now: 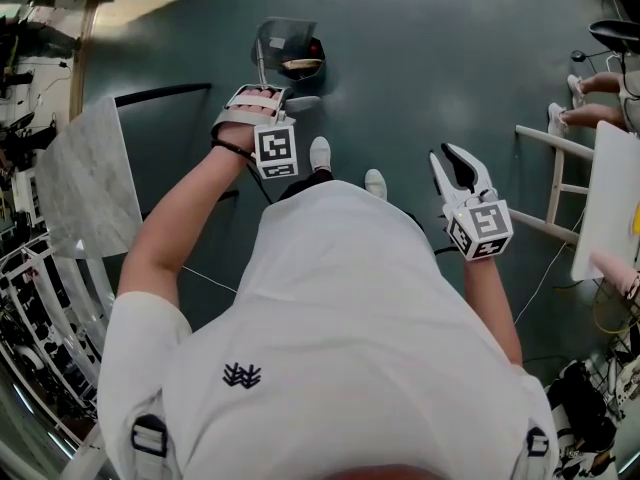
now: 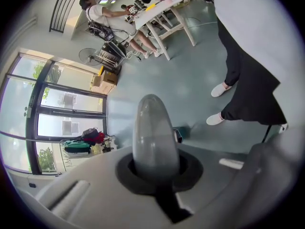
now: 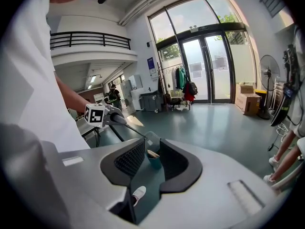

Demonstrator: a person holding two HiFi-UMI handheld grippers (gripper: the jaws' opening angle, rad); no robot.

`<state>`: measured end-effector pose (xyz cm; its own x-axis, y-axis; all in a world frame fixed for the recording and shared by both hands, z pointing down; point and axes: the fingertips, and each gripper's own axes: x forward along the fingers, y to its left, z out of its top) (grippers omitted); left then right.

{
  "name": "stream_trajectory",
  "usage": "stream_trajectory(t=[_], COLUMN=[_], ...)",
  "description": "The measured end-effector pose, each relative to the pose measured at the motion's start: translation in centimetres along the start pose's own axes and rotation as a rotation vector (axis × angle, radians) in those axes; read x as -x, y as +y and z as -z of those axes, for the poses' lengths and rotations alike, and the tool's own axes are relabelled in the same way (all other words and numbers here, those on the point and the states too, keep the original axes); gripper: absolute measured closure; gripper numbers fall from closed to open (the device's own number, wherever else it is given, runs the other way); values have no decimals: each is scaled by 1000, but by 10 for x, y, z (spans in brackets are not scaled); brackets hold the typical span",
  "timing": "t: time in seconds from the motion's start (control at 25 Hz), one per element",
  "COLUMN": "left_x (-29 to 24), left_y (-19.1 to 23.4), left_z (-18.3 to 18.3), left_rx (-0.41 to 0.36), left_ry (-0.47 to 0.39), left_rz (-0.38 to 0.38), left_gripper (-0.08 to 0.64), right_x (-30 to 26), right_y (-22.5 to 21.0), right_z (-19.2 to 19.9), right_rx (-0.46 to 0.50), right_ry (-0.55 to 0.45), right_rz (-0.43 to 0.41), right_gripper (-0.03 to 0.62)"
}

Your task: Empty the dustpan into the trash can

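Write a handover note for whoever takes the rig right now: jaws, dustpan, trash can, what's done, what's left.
Left gripper: jaws shut on the dustpan handle, holding it out in front.
Right gripper: jaws open, nothing between them, off to the right of the work.
Dustpan: up at the mouth of the trash can; something brownish shows at the can's rim.
Done: dustpan is at the can.
Left: I cannot tell whether the dustpan is empty. Probably finish tipping it, check, then set it down.
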<state>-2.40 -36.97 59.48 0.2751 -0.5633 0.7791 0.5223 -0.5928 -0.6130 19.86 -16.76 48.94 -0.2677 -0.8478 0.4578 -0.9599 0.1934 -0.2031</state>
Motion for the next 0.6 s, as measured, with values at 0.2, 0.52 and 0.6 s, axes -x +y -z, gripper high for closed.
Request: stream_trajectory(t=[0.2, 0.52, 0.6], left_x=[3, 20, 31], left_y=[11, 34, 38], left_z=[40, 125, 150], left_rx=[101, 439, 562], left_ry=[78, 213, 232], left_rz=[-21, -88, -101], left_gripper=[506, 506, 506], right_x=[-4, -1, 0], right_y=[4, 7, 11], right_z=[-1, -1, -1], right_rx=[9, 36, 45], right_ry=[2, 5, 9], right_rz=[-24, -56, -66], right_gripper=[503, 503, 503])
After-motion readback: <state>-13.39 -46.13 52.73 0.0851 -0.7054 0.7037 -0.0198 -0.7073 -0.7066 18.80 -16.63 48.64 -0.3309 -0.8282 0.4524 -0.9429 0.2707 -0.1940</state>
